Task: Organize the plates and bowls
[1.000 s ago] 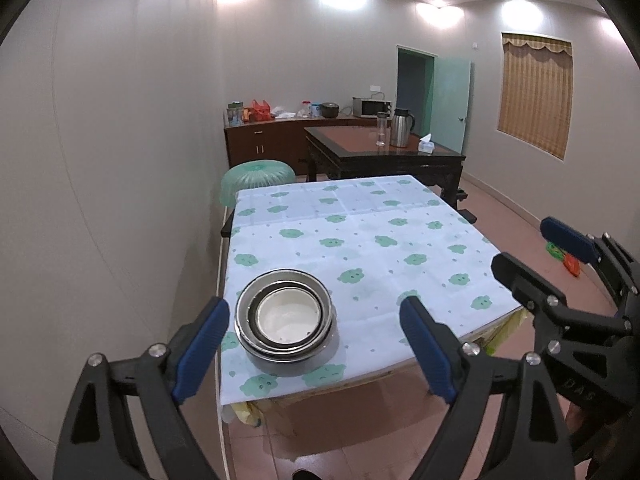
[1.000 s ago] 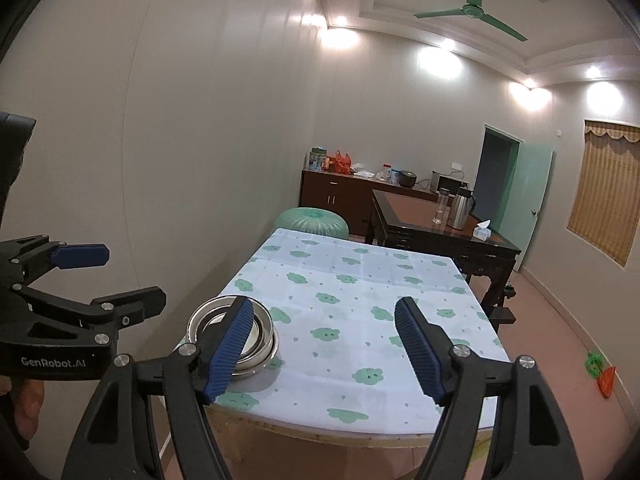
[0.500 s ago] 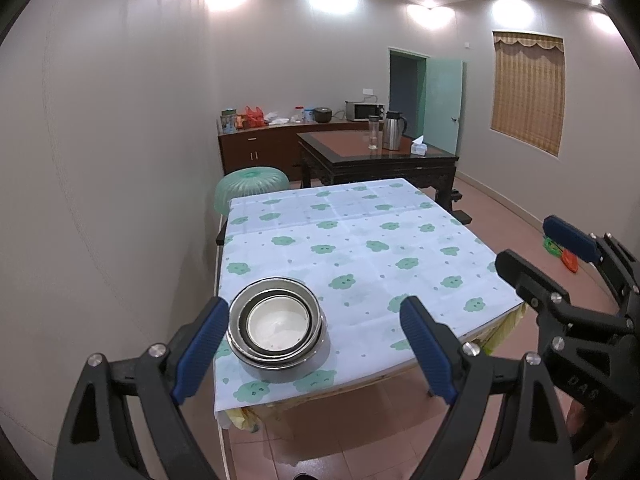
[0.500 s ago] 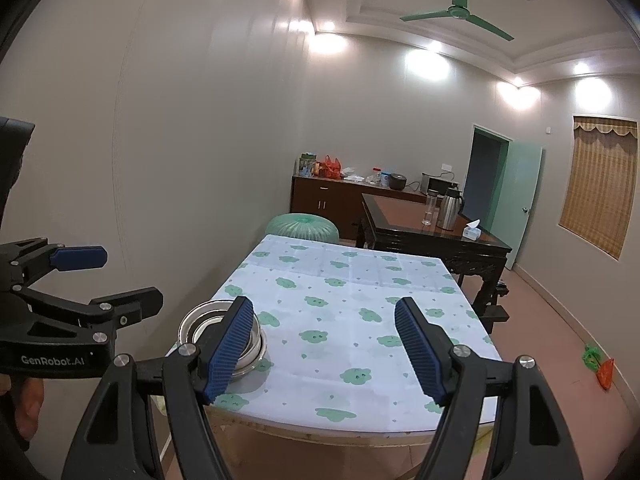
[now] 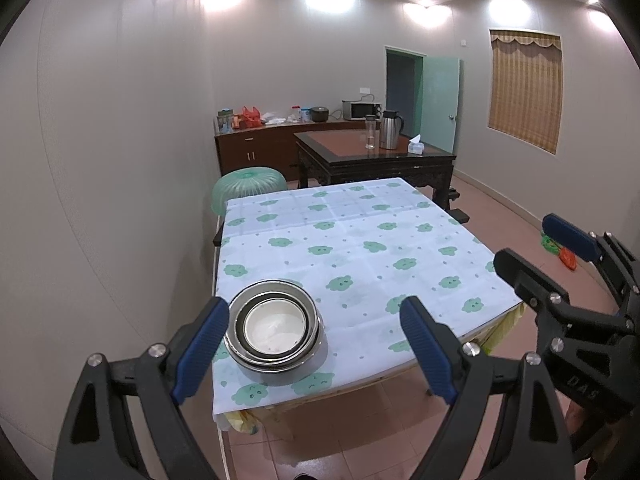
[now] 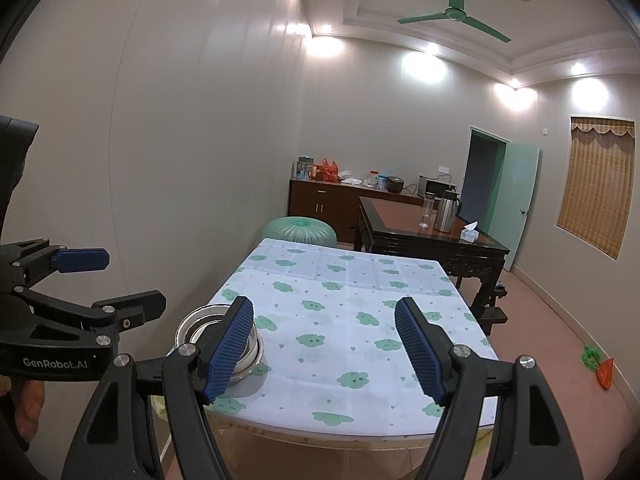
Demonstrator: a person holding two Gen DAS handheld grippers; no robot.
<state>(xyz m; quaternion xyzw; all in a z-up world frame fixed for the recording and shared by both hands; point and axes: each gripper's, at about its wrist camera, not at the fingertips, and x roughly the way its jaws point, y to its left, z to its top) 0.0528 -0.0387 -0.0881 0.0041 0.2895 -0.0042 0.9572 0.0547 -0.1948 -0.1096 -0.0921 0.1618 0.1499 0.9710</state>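
A: Where are the bowls?

B: One nested stack of steel bowls (image 5: pixel 274 328), white one innermost, near corner of the table (image 5: pixel 360 264) by the wall. No plates in view.

A: Claws?

B: Left claw (image 5: pixel 314 354) spread wide, empty, short of the table. Right claw (image 6: pixel 324 354) also parted, holding nothing, likewise off the table edge.

A: Progress?

B: Looks finished or nearly so: everything's stacked, the cloth is otherwise bare. Can't tell what's left.
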